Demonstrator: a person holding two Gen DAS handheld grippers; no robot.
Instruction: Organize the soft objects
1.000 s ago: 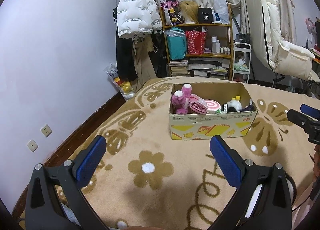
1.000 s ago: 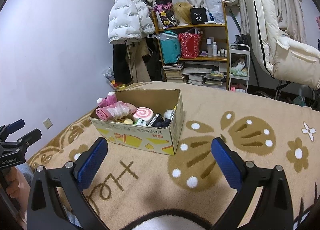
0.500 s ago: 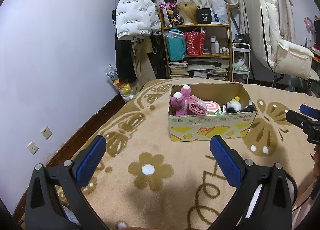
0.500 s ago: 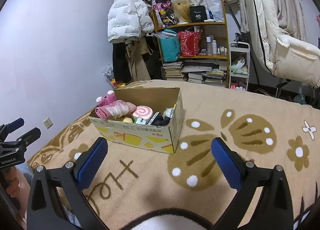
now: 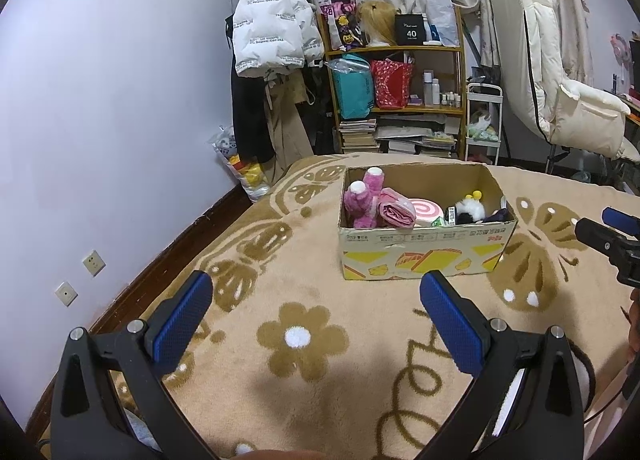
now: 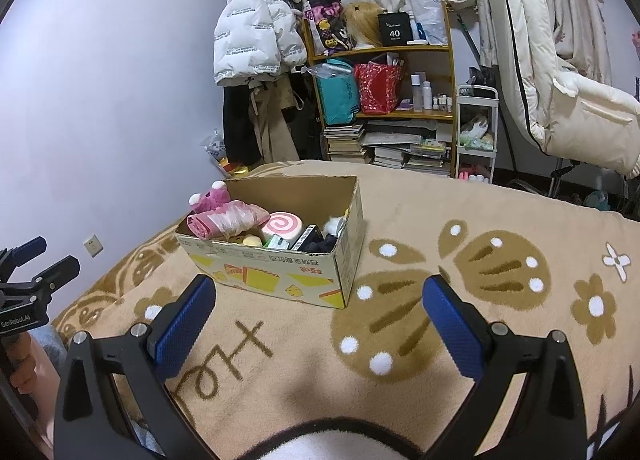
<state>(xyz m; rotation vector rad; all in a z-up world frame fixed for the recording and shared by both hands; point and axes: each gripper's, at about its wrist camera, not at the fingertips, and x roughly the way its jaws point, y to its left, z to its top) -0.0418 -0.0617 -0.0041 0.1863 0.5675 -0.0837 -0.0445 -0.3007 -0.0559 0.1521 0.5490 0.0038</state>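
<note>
Almost nothing has shifted over the last second — the cardboard box (image 5: 426, 236) sits a touch lower in your left view, as if you tipped that wrist up slightly, and your right view is much as it was.

You hold both tools back from the box, over the brown flower-patterned blanket (image 5: 304, 340). Your left gripper (image 5: 316, 316) has its blue pads spread wide with nothing between them, and your right gripper (image 6: 320, 316) is spread just as wide and just as empty. That stance leaves the box in full sight of both cameras.

The soft things all lie inside the one box, packed side by side along its near wall, probably so they keep each other from tipping. You can count one pink plush toy (image 5: 362, 200) at the left end, one pink roll wrapped in clear film (image 6: 228, 220), one round pink swirl cushion (image 6: 282, 226), one white fluffy toy with yellow bobbles (image 5: 470, 206), and a dark soft piece (image 6: 320, 246) by the right wall. Smaller items between them are too cramped to count. None of them lies loose on the blanket.
</note>
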